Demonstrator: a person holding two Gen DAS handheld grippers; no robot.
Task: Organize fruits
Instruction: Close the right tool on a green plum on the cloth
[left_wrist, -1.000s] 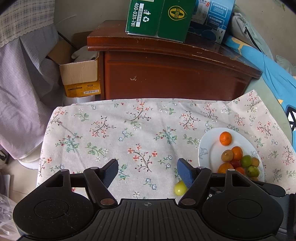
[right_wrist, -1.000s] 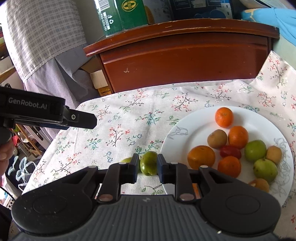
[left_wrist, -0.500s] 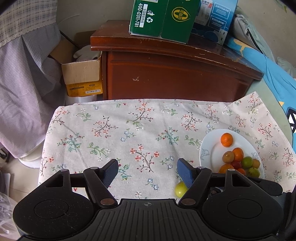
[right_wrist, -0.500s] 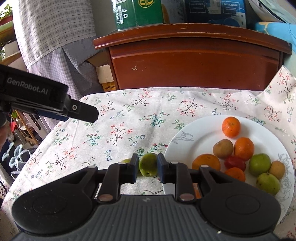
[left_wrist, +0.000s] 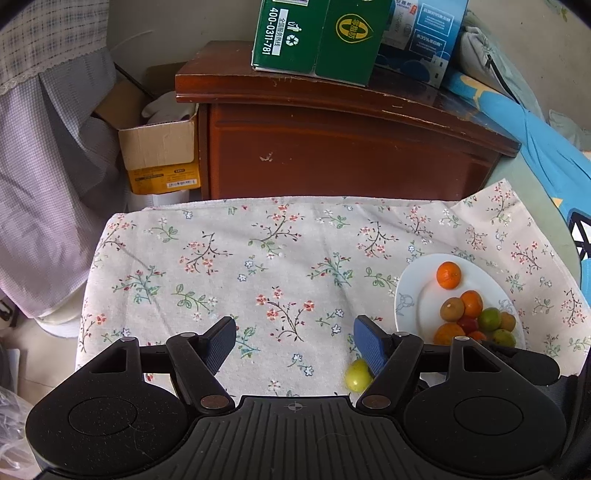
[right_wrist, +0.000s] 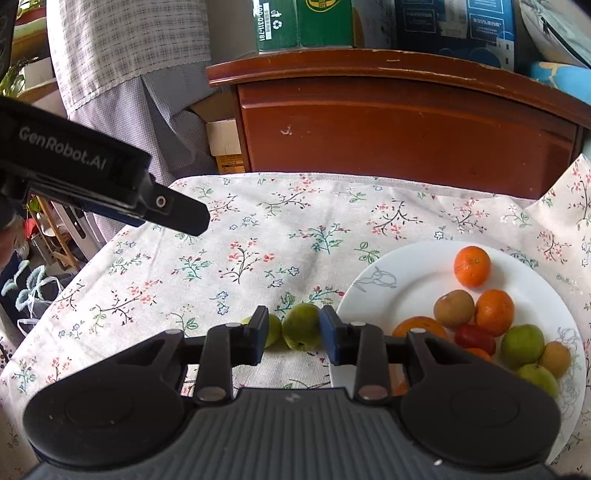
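Right gripper (right_wrist: 291, 334): its jaws stand a little apart around a green fruit (right_wrist: 301, 331); the right pad touches the fruit, while contact on the left pad cannot be told, so a firm grip is not sure.
Second green fruit (right_wrist: 272, 329): lies on the cloth just left of the first, partly hidden behind the left finger.
Left gripper (left_wrist: 294, 341): jaws spread wide, nothing between them, hanging above the cloth.
Yellow-green fruit (left_wrist: 357, 374): in the left wrist view it sits on the cloth beside the blue right pad (left_wrist: 369, 341).
Floral tablecloth (right_wrist: 236, 254): covers the table under both tools.
White plate (right_wrist: 410, 280): on the cloth to the right, holding oranges, a brown fruit, a red one and green ones.
Wooden cabinet (right_wrist: 399, 129): behind the table, with a green carton (left_wrist: 317, 35) on top.
Cardboard box (left_wrist: 159, 155): left of the cabinet.
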